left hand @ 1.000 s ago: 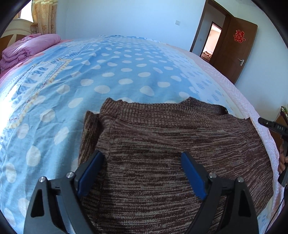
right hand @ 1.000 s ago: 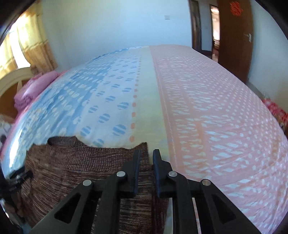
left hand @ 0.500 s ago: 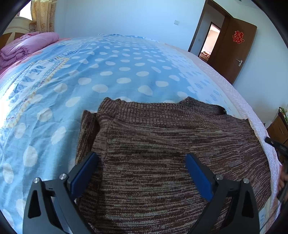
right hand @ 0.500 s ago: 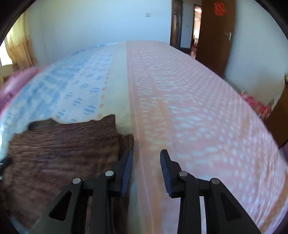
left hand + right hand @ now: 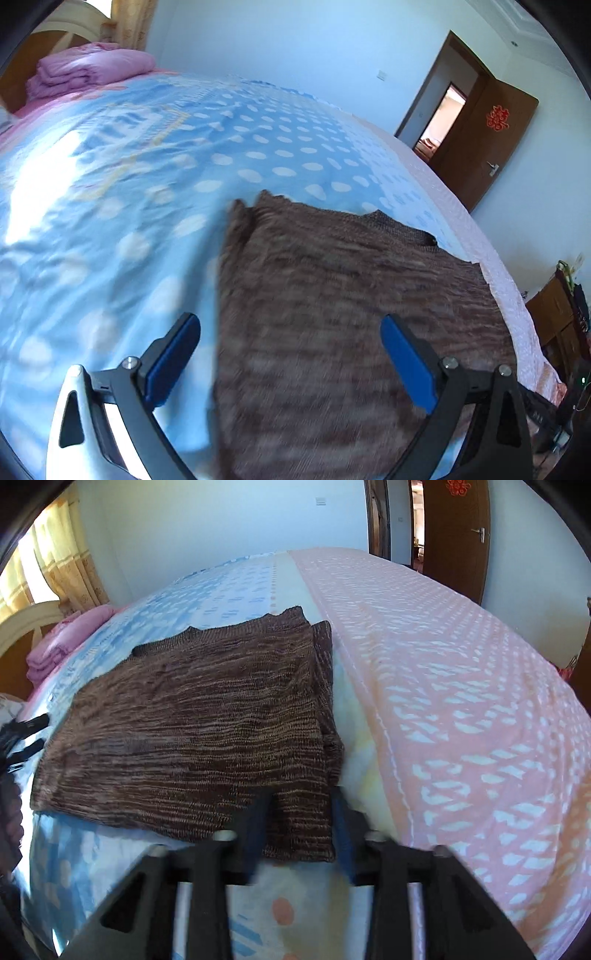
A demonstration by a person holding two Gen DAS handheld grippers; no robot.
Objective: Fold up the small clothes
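We judged the sweater (image 5: 192, 716) soft and floppy, best pinched at its near corner; right hand-held gripper (image 5: 299, 827) was closing astride that corner, left hand-held gripper (image 5: 291, 358) gaped wide, empty.

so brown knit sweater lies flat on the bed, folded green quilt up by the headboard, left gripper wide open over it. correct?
Only the colour is wrong: the folded quilt by the headboard is pink, as the left wrist view shows. The brown sweater does lie flat on the bed, under the wide-open left gripper.
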